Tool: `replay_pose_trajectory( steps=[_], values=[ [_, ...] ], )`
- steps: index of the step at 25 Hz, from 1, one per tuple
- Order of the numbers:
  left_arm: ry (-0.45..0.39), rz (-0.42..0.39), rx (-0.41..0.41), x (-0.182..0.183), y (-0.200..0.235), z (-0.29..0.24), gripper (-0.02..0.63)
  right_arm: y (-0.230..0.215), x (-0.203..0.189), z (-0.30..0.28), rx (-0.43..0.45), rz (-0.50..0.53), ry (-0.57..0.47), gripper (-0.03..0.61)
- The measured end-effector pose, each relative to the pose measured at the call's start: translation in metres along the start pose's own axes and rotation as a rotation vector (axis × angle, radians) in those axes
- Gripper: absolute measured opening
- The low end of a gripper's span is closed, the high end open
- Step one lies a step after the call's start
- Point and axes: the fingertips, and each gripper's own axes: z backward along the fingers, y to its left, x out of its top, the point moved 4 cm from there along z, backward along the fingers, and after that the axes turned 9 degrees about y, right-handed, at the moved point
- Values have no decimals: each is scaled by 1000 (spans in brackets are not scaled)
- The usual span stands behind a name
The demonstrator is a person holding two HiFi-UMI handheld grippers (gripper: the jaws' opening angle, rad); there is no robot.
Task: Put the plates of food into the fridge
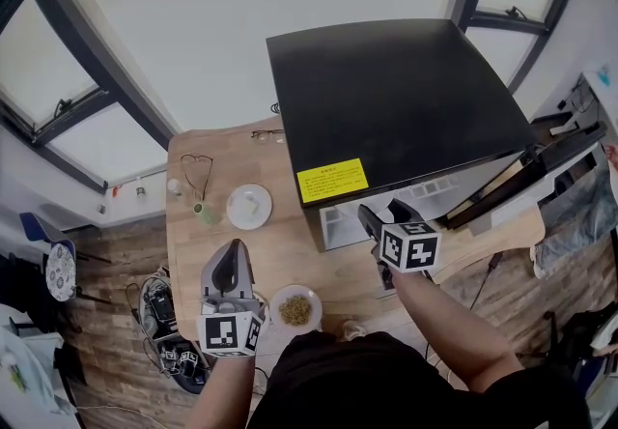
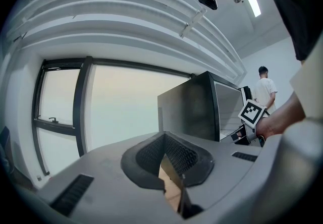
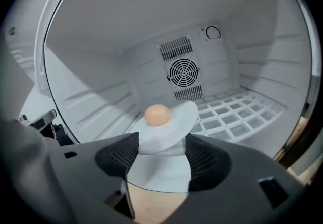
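The wooden table (image 1: pixel 290 253) carries the black fridge (image 1: pixel 386 99) on its far right part. Bare wood runs along the fridge's left side and in front of it. The fridge door (image 1: pixel 541 171) is swung wide to the right, past the table edge, leaving the mouth clear. Inside, the white walls are ribbed and a wire shelf (image 3: pixel 237 109) spans the floor, empty to the right and back as far as the fan grille (image 3: pixel 181 71).

The right gripper (image 3: pixel 161 147) points down into the fridge mouth with its jaws spread wide. The white plate (image 3: pixel 174 119) lies between them, just inside the fridge at the front left of the shelf, and the pads stand off its rim. A round tan food item (image 3: pixel 157 115) sits on its left side.

The left gripper (image 1: pixel 230 268) is well left of the fridge, near the table's front edge, jaws together and empty. Just beside it lies a plate of brown food (image 1: pixel 294 309), and a second white plate (image 1: pixel 249 206) is farther back.
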Motion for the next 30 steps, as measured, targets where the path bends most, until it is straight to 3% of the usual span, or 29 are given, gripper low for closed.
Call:
replay_pose_trajectory(
  steps=[7, 18, 25, 30],
  values=[
    [1, -2, 14, 1, -2, 6, 5, -13, 3, 1, -100, 90, 14, 313],
    [6, -38, 18, 6, -15, 7, 3, -9, 11, 16, -83, 146, -61, 311],
    [-24, -11, 80, 10, -25, 29, 5, -3, 12, 34, -3, 184, -151, 310],
    [-11, -18, 137, 5, -37, 49, 5, 2, 3, 44, 121, 196, -207, 308]
  ],
)
